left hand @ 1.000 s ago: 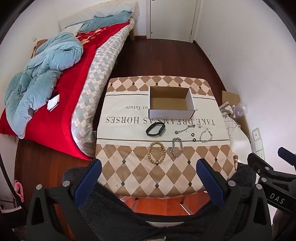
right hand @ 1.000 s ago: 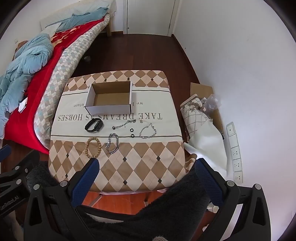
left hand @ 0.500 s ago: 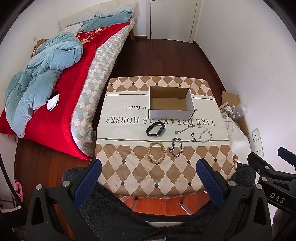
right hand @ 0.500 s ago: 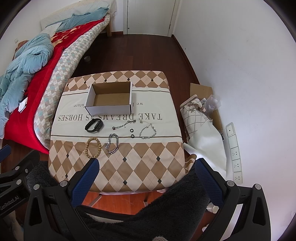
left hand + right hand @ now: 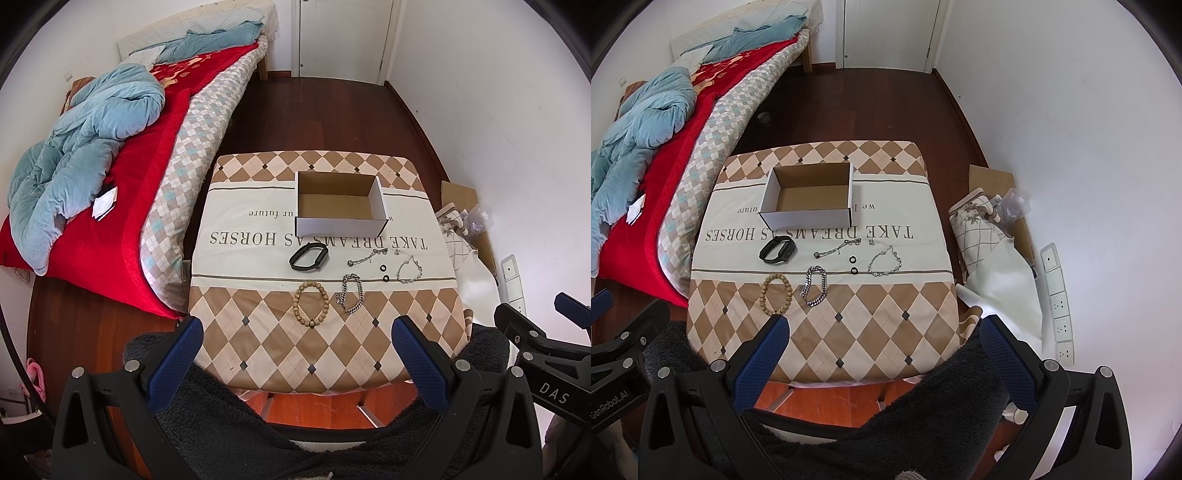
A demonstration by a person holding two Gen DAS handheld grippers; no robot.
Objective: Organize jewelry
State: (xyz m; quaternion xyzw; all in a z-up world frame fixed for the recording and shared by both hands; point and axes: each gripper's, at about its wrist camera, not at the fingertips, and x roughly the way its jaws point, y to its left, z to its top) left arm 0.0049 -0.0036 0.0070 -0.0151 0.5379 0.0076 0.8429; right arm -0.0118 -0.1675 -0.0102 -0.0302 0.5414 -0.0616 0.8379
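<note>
Both sets of tongs hang back from the near edge of the bench (image 5: 325,354), spread wide and holding nothing. The left tongs (image 5: 295,354) frame the checked cloth between their blue pads; the right tongs (image 5: 882,350) do the same from a spot further right. Each shows in the other's view only as a cut-off black frame at the edge.

The jewelry lies in a loose cluster at the middle of the bench. The open cardboard box (image 5: 340,201) sits at twelve o'clock from the cluster, with bare cardboard inside. Just in front of it, at about ten o'clock in the cluster, rests a black band (image 5: 308,256). At seven o'clock lies a ring of wooden beads (image 5: 310,304), and just beside it, toward five o'clock, a heavy silver chain bracelet (image 5: 351,298), the two apart. A thinner silver chain (image 5: 365,256) stretches at one o'clock, and a looped fine chain (image 5: 409,269) lies at three o'clock. Between them sit two small dark rings (image 5: 384,272); they are too small to make out further. A tiny speck near the printed lettering may be another piece, but I cannot tell.

A dark fuzzy fabric (image 5: 236,424) fills the bottom of both views and hides the near bench legs. The bed (image 5: 110,184) runs off to nine o'clock, its blue quilt cut by the frame. Bundled cloth and cardboard against the wall at three o'clock are hard to make out.
</note>
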